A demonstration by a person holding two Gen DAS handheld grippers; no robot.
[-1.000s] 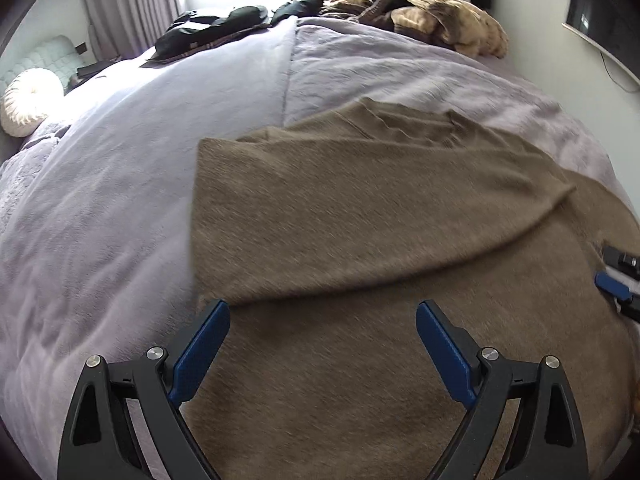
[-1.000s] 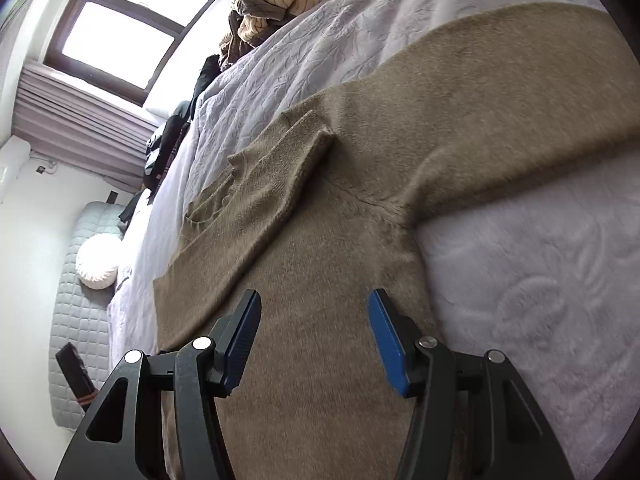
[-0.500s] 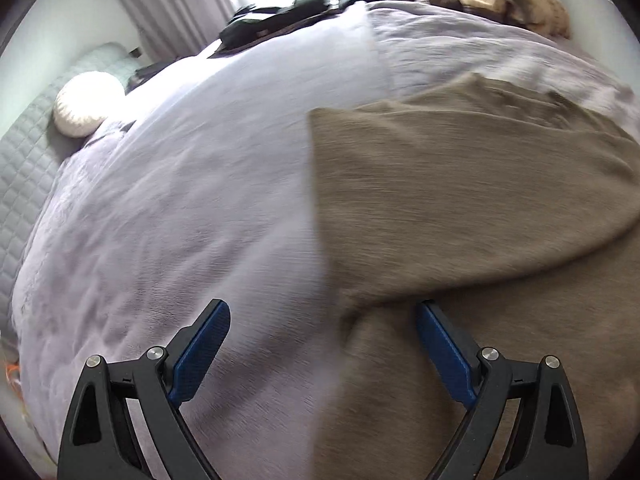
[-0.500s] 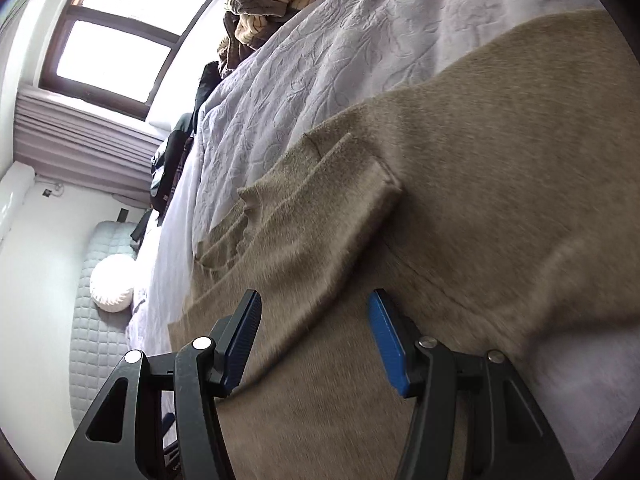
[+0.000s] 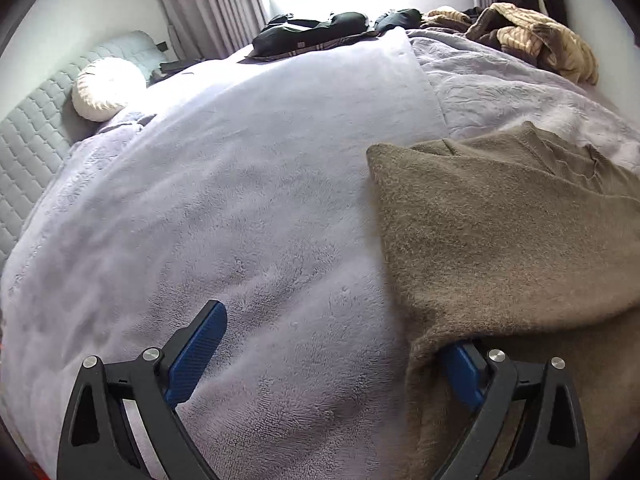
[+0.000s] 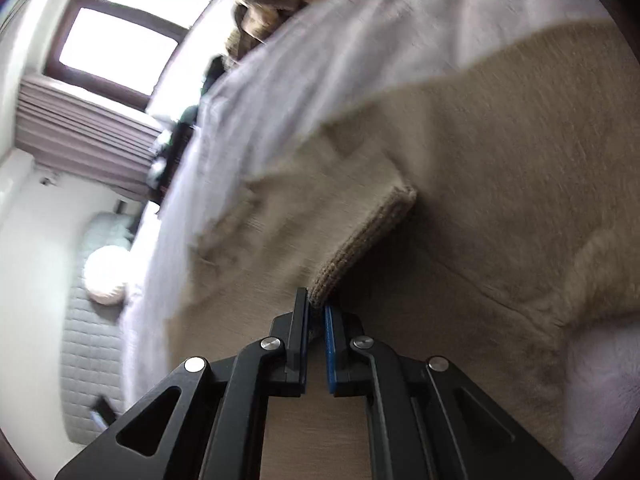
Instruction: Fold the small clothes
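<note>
A brown knit sweater (image 5: 500, 240) lies partly folded on the lilac bedspread (image 5: 240, 220), its sleeve laid across the body. My left gripper (image 5: 328, 352) is open at the sweater's left edge: its left finger rests over bare bedspread, its right finger is tucked under the folded brown cloth. In the right wrist view the sweater (image 6: 500, 160) fills the middle. My right gripper (image 6: 316, 312) is shut on the ribbed cuff (image 6: 360, 240) of the folded sleeve, pinched at its near corner. That view is blurred by motion.
A pile of tan and brown clothes (image 5: 532, 36) lies at the bed's far right, dark garments (image 5: 312, 32) along the far edge under the window. A round white cushion (image 5: 104, 88) sits by the grey quilted headboard (image 5: 36, 152) at left.
My left gripper has slid left to the sweater's edge, its right finger going under the cloth. My right gripper has moved forward to the sleeve cuff and closed on it.
</note>
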